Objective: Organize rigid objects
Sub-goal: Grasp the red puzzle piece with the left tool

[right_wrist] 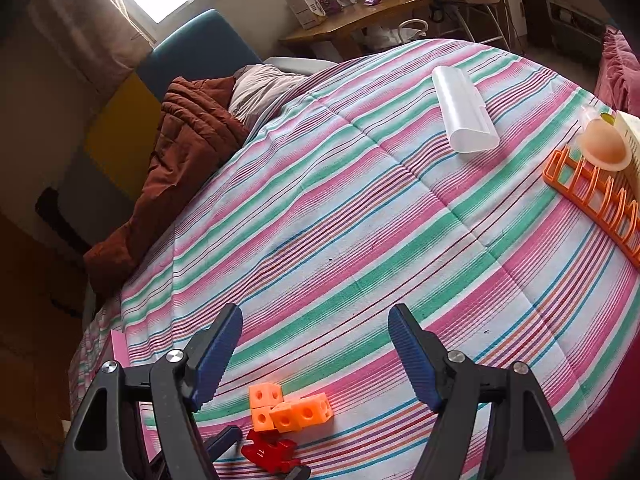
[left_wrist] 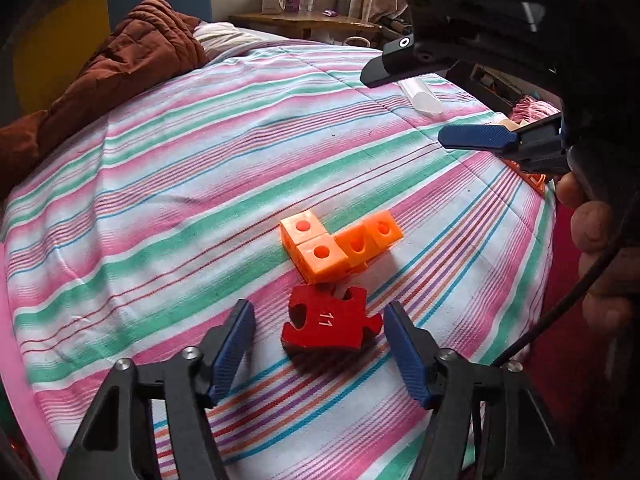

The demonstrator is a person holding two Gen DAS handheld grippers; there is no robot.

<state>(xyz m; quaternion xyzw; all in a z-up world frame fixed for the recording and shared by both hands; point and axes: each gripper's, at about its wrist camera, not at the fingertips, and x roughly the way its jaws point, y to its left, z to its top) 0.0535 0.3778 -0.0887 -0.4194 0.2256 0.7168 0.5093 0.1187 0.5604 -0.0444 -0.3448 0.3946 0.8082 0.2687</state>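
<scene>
On the striped bed cover (left_wrist: 200,152) lie one red puzzle piece (left_wrist: 328,322) marked 11 and one orange block cluster (left_wrist: 340,246) of four joined cubes, touching each other. The left hand-held gripper (left_wrist: 320,344) is spread, its two blue pads flanking the red piece without pressing it. The right hand-held gripper (right_wrist: 316,352) hangs spread and empty above. Farther off: one clear plastic tube (right_wrist: 464,112) and one orange rack (right_wrist: 592,196).

Bedspread (left_wrist: 200,152): pink, green, white stripes, thin blue and red lines. Puzzle piece (left_wrist: 328,324): red, white "11". Cubes (left_wrist: 340,246): orange. Quilt (left_wrist: 132,60): rust-brown. Rack (right_wrist: 592,192): orange. Gripper pads (left_wrist: 234,348): blue, ribbed. Tube (right_wrist: 464,112): translucent white.
</scene>
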